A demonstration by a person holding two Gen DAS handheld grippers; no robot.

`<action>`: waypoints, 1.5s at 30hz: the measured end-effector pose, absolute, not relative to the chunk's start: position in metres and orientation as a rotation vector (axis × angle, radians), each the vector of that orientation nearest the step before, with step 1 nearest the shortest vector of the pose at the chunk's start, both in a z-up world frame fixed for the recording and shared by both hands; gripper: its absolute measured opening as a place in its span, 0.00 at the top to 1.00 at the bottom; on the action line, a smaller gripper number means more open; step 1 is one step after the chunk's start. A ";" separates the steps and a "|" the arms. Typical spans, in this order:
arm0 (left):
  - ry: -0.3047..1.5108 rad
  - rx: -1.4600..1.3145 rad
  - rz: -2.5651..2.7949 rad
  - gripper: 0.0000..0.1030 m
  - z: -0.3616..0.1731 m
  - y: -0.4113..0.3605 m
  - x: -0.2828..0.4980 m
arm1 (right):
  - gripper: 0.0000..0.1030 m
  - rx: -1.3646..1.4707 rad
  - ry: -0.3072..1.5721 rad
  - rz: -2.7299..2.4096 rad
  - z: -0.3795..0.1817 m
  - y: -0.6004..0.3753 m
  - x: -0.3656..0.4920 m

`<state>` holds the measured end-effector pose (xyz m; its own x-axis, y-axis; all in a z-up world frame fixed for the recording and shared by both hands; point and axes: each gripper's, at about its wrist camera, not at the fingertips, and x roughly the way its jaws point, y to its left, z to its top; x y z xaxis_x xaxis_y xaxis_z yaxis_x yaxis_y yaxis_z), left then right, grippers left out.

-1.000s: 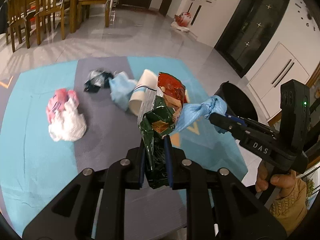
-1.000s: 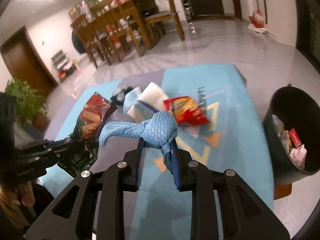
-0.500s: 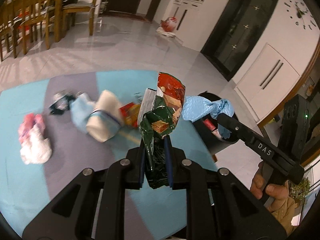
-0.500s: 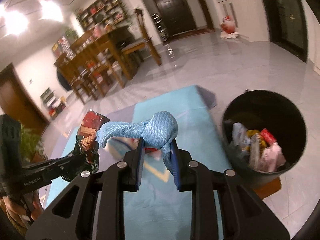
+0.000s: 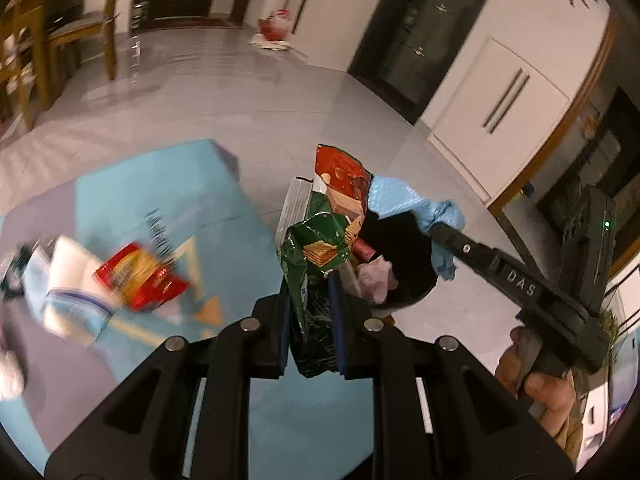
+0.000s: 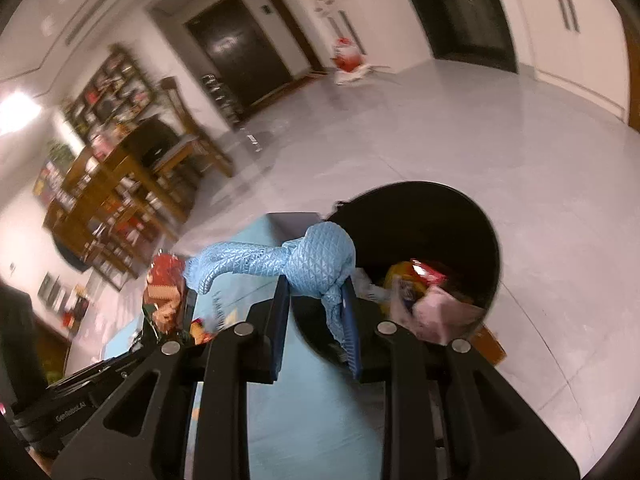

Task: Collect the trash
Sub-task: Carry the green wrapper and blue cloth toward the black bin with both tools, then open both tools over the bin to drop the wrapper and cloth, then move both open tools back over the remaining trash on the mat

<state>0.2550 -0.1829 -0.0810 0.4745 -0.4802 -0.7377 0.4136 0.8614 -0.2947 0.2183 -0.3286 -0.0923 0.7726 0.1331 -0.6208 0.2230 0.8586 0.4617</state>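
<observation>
My left gripper (image 5: 310, 292) is shut on a crumpled green and red snack bag (image 5: 324, 240) that stands up between its pads. My right gripper (image 6: 316, 300) is shut on a knotted blue glove (image 6: 312, 264), held over the near rim of the black trash bin (image 6: 472, 220), which holds several wrappers. In the left wrist view the right gripper (image 5: 438, 230) reaches in from the right with the blue glove (image 5: 412, 204) above the bin (image 5: 400, 248). The snack bag (image 6: 164, 292) shows at the left of the right wrist view.
On the blue and grey mat (image 5: 132, 184) lie a red snack packet (image 5: 140, 280) and a white paper cup (image 5: 76, 280), blurred. A person's hand (image 5: 540, 384) grips the right tool. Wooden chairs (image 5: 24, 52) and a dining table (image 6: 108, 184) stand behind on the tiled floor.
Both grippers have swung right from over the mat to the bin, each keeping its load. The bin has come from the frame's edge to right under the glove, and the right gripper has rolled.
</observation>
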 end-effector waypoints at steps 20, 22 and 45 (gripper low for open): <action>1.075 -0.008 -0.510 0.81 -0.140 -0.278 0.314 | 0.74 0.692 0.799 -0.252 -0.125 -0.374 0.249; 1.083 -0.003 -0.509 0.81 -0.144 -0.282 0.316 | 0.74 0.695 0.813 -0.252 -0.127 -0.373 0.252; 0.993 -0.022 -0.504 0.23 -0.131 -0.271 0.307 | 0.44 0.754 0.828 -0.264 -0.128 -0.382 0.255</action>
<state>0.3068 -0.2715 -0.1307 0.4413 -0.4159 -0.7951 0.3965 0.8853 -0.2430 0.2549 -0.3823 -0.1280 0.6623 0.0694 -0.7460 0.4886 0.7148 0.5003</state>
